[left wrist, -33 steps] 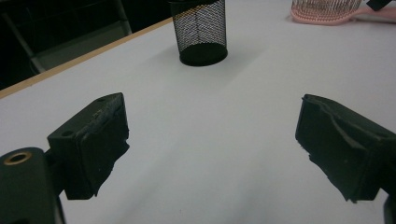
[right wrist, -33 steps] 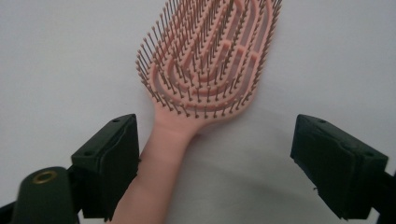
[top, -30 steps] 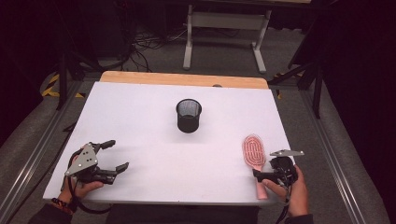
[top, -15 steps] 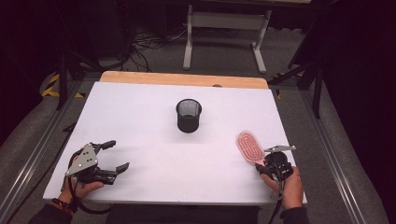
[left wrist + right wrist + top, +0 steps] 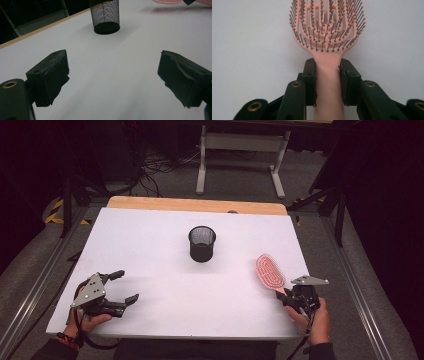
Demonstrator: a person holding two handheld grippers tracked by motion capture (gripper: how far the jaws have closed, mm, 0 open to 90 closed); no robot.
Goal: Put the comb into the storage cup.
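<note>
My right tongs (image 5: 327, 75) have just closed on the pink hairbrush (image 5: 327, 32) handle; head points away from me, long axis in line with the tongs. It sits near the surface's (image 5: 150, 230) right front edge. Left tongs (image 5: 122, 287) gape wide, holding nothing, well apart. Mesh cup (image 5: 202, 243) lies farther, up-left of the brush; open room between, right hand nearer.

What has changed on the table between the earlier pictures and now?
The right gripper has just closed its jaws on the handle of the pink plastic hairbrush; its pads now press on both sides. The brush head has swung from pointing straight away from the person to slanting up and left. The left gripper stayed open in its place, and the black mesh cup did not move.
</note>
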